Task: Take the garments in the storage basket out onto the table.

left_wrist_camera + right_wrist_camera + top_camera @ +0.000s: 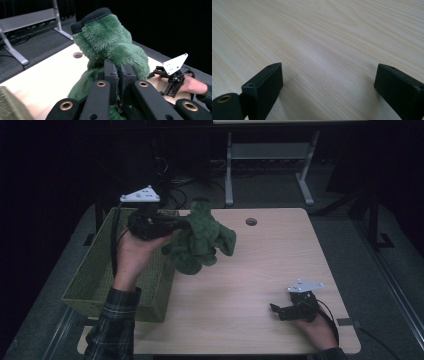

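A fluffy green garment (200, 240) with a dark knitted cuff (91, 17) hangs in the air above the table's left part, beside the basket. My left gripper (175, 225) is shut on a fold of the green garment (110, 47), and its two black jaws stand pressed together on the fabric in the left gripper view. My right gripper (280, 310) rests low on the table near the front right edge. Its jaws stand wide apart with only bare wood between them (328, 72). The right gripper (160, 75) also appears beyond the garment, with a hand behind it.
A woven olive basket (100, 270) stands at the table's left edge, under my left forearm. The light wooden table (260, 265) has a round cable hole (251, 221) near its far edge. A metal desk frame (270, 160) stands on the dark floor behind.
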`<state>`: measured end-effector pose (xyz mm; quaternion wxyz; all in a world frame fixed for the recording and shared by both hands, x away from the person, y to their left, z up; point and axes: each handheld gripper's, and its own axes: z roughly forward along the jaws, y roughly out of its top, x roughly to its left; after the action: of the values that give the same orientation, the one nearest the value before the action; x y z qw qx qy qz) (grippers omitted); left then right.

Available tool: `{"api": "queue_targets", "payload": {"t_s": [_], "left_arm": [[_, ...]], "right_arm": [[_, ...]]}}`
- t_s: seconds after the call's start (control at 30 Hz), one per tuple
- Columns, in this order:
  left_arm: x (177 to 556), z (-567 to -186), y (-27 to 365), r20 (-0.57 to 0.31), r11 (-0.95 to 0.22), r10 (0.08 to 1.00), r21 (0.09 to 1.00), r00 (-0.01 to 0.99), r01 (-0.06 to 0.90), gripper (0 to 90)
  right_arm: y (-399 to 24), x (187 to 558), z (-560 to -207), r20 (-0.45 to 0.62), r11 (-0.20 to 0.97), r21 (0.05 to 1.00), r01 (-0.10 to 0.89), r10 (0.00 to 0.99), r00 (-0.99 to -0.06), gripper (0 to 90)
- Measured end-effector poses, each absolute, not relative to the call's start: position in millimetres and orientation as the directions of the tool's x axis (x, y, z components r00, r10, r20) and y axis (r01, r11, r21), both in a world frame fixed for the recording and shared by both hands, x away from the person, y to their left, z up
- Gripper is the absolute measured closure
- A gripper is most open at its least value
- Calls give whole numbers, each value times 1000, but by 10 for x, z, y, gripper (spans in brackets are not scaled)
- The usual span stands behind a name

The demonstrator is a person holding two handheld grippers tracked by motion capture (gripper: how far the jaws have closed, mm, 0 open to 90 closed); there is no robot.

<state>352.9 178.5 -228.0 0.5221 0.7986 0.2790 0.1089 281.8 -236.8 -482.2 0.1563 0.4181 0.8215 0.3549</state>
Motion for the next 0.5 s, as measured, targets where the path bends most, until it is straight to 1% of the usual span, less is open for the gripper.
{"api": "queue_targets", "payload": {"t_s": [0.03, 0.43, 0.5], "left_arm": [[3529, -2280, 1785, -117, -299, 559, 895, 821, 332, 865], [3497, -2608, 1191, -124, -342, 523, 876, 843, 341, 865], [3492, -2651, 1142, -128, -341, 520, 875, 844, 343, 865]], "right_arm": [[-2368, 2818, -4822, 40, 398, 714, 576, 798, -602, 78], [-2369, 2819, -4822, 39, 399, 714, 576, 798, -601, 79], [-2369, 2818, -4821, 40, 399, 713, 576, 798, -601, 79]]}}
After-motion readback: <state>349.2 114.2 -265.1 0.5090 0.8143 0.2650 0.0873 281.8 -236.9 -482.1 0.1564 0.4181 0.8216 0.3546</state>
